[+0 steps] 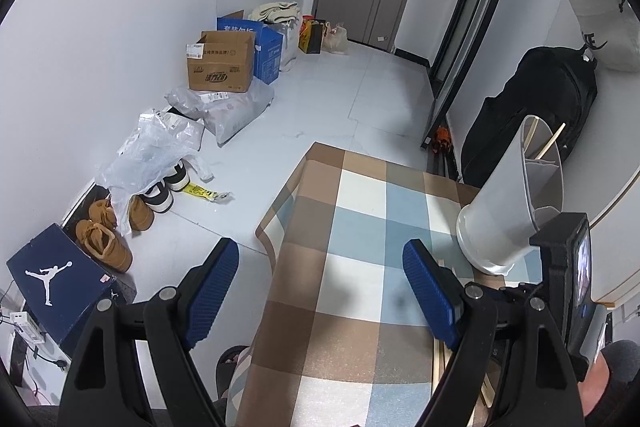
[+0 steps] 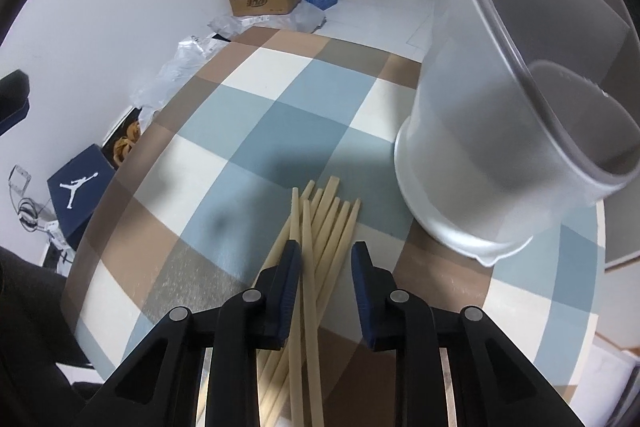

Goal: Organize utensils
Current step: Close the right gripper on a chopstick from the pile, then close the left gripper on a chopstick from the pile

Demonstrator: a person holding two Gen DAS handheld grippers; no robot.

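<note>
Left wrist view first: the left claw (image 1: 320, 267) hangs wide apart over the near edge of the bench (image 1: 360, 327), nothing between its blue pads (image 1: 430, 291), only the checked cloth of brown, cream and blue squares below. To its right stands the pale grey utensil holder (image 1: 508, 203), upright on the bench, with a couple of wooden sticks poking up out of its far compartment. At the right edge, the black body of the other tool crowds in front of the holder's base. Off the bench, on the floor, sit tan shoes (image 1: 106, 245), a dark blue shoe box (image 1: 60, 283), crumpled plastic bags and a cardboard box (image 1: 220, 67) along the wall.

Over to the right wrist view: the right claw (image 2: 326, 247) is down on the pile of chopsticks (image 2: 324, 219), which lie flat on the cloth just left of the holder's base. Its jaws stand narrow, straddling several sticks, though the pads do not visibly press on them; a gap shows on the right side. The holder (image 2: 500, 155) looms big on the right here, its front pocket looking hollow from this angle.
</note>
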